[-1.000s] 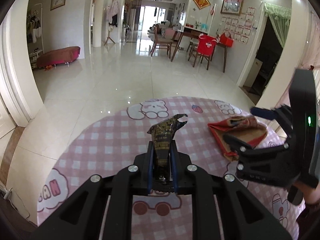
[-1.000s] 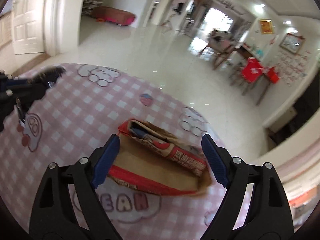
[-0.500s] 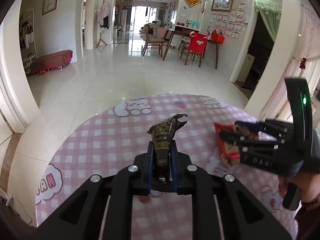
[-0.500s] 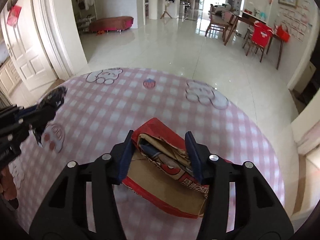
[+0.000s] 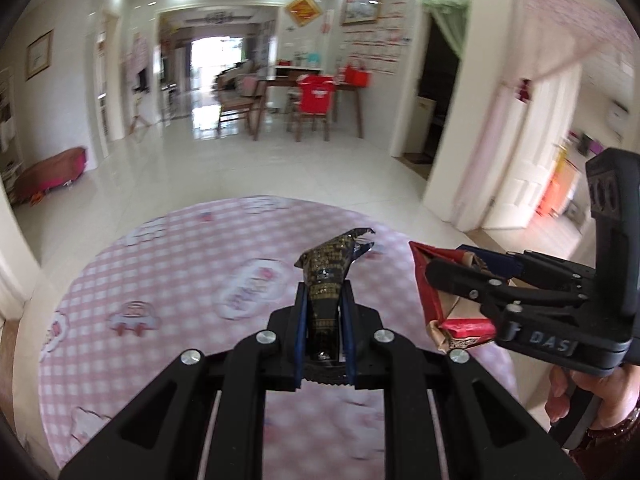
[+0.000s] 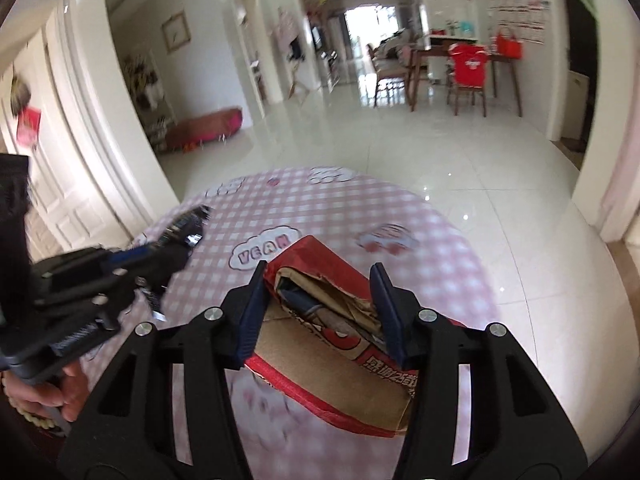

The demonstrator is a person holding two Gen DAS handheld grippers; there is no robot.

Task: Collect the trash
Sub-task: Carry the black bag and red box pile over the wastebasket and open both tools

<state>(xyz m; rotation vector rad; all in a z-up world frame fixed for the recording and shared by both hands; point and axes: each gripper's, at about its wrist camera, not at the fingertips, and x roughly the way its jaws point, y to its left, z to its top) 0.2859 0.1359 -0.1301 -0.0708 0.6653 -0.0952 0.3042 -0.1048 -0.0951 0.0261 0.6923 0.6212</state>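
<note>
The left gripper (image 5: pixel 323 316) is pinching a dark foil wrapper (image 5: pixel 332 264) between its blue-padded fingers (image 5: pixel 301 320), the crinkled, glossy strip standing up and forward out of the grip with its torn end splayed at the far tip. The right gripper (image 6: pixel 320 312) is clamping a flattened red carton (image 6: pixel 332 344) across its crushed open end, where brown cardboard and folded flaps are showing between the fingers (image 6: pixel 252 316). Both pieces of trash appear to be held up off the round desk (image 5: pixel 160 280), which is covered in a pink checked cloth with cartoon prints; the carton's near edge may be brushing it, though I cannot tell. Gripping each piece by a narrow, stiffened part is likely giving a secure hold for carrying. No bin is showing, so the drop-off is probably lying elsewhere.
</note>
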